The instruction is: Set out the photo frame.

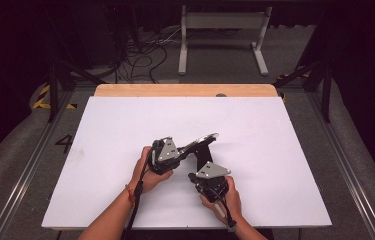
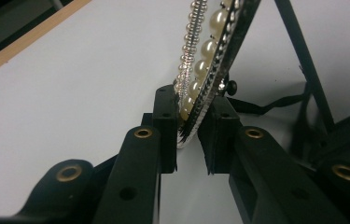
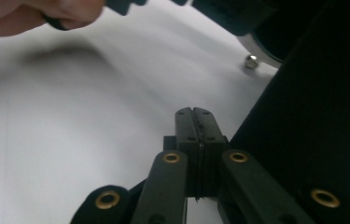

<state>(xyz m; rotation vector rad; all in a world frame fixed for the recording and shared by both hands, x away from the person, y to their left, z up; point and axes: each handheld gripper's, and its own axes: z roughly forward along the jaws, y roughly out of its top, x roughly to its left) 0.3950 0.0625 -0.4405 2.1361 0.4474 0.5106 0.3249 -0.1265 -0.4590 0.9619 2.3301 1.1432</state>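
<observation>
The right gripper point(image 3: 194, 114) is sitting nearest, its jaws pressed together on nothing visible; a dark panel point(image 3: 312, 116) beside it is blocking much of that view. Just beyond, the left gripper point(image 2: 191, 116) is clamping the rim of a pearl-edged frame point(image 2: 205, 60), whose top is cut off. In the high view the frame point(image 1: 201, 141) is standing tilted on the white table point(image 1: 275, 165); its face is hard to make out.

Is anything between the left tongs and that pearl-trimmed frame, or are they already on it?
Nothing is in between: the left tongs are already clamped on the rim of the pearl-trimmed frame. The right tongs are shut with nothing between them, next to a black panel.
</observation>
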